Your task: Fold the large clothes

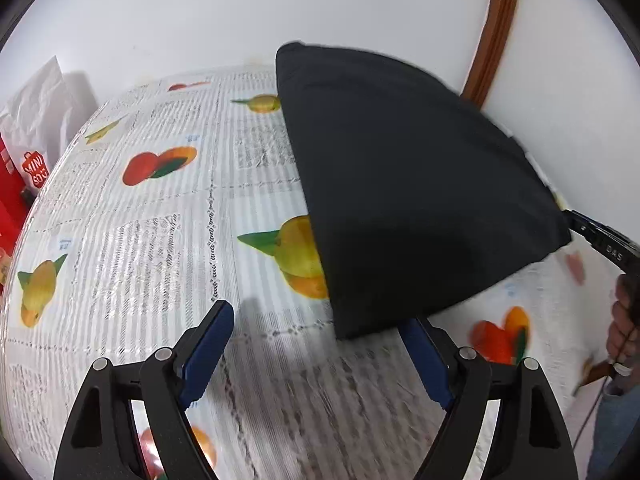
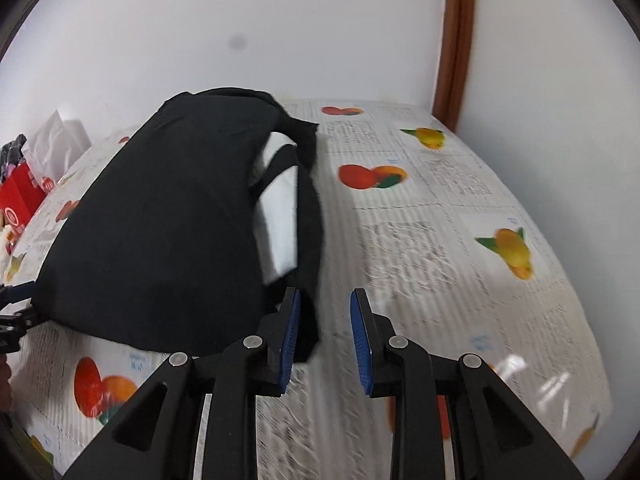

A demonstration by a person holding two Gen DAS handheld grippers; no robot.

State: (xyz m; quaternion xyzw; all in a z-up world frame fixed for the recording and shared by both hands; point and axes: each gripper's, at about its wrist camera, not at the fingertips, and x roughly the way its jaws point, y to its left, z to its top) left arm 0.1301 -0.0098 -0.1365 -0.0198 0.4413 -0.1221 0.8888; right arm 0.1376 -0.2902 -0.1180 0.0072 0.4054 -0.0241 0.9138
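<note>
A black garment [image 1: 404,184] lies folded on the table [image 1: 160,220], over a fruit-print cloth (newsprint pattern). The left gripper [image 1: 320,344] hovers at its near corner, jaws wide apart and empty. The right gripper [image 2: 325,336] sits at the garment's other edge, jaws partly apart, a dark strip of fabric just beside the left pad, not pinched.

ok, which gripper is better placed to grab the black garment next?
Probably right: the right gripper is open with the black garment's loose edge beside its left pad. The left gripper only borders a folded corner.
</note>
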